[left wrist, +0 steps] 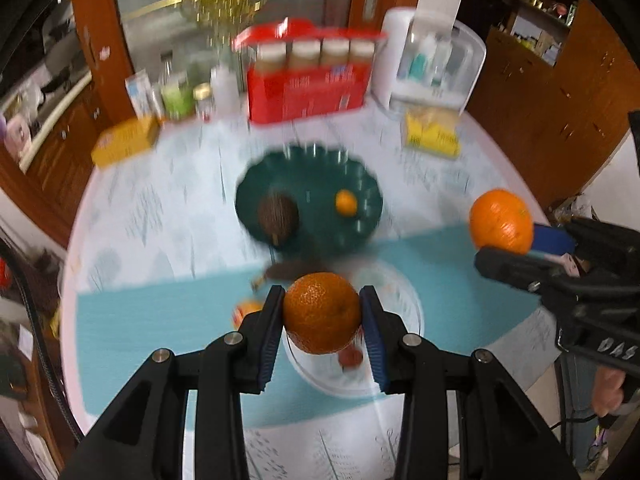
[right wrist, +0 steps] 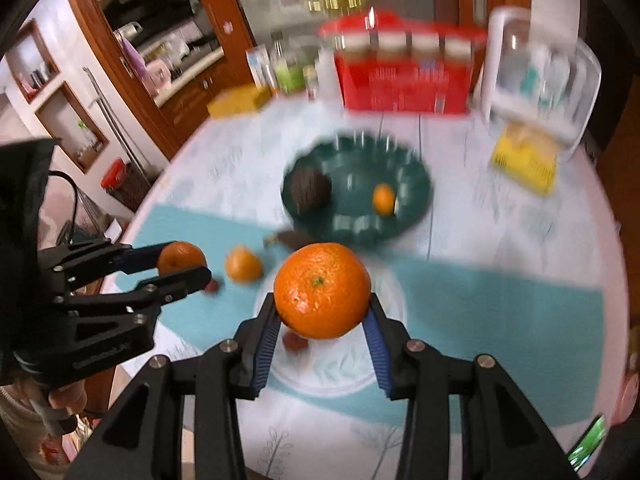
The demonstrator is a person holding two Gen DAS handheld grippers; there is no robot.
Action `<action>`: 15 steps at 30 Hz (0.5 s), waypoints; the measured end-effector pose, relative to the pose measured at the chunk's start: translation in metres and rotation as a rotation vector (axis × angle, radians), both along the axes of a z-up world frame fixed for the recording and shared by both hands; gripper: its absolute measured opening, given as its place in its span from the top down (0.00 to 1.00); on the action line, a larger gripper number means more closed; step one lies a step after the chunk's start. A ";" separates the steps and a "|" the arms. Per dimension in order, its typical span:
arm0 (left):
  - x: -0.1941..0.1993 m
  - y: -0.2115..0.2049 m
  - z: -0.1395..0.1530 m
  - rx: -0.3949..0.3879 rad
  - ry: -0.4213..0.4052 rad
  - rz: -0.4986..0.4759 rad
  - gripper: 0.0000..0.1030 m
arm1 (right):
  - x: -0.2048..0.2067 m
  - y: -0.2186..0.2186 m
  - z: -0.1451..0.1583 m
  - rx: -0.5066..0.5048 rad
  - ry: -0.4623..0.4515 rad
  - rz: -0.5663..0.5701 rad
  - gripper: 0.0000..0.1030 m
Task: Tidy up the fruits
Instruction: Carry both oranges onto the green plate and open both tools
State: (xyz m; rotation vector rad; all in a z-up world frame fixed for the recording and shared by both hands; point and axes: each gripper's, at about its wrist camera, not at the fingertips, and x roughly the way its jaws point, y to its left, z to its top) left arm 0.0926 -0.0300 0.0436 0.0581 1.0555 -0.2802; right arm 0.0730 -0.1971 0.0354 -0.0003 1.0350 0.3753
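Left wrist view, nearest first: the left gripper (left wrist: 322, 314) is clamped on a round, pebbly-skinned orange mandarin (left wrist: 322, 312), held in the air above a clear glass plate (left wrist: 404, 360) on the teal mat. The right gripper (right wrist: 322, 300) is likewise clamped on a larger bright orange mandarin (right wrist: 322, 290), green stem scar facing the camera and slightly up. Being near-spherical, neither fruit has a real long axis. Farther off sits the dark green scalloped bowl (left wrist: 362, 184), already holding a brown spiky fruit (left wrist: 278, 214) and a small orange. Judged next: carry both level, one at a time over the bowl's free space, lower, then release gently.
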 end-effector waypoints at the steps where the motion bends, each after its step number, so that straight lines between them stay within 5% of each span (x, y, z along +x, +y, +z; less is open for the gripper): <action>1: 0.006 0.000 0.009 0.003 -0.009 0.001 0.65 | 0.008 -0.001 0.022 0.009 -0.029 0.004 0.59; 7: 0.061 0.000 0.070 0.080 -0.092 0.016 0.65 | 0.052 0.000 0.100 -0.020 -0.155 -0.011 0.59; 15: 0.147 0.009 0.059 0.061 -0.048 0.089 0.65 | 0.142 0.003 0.115 -0.072 -0.172 -0.079 0.59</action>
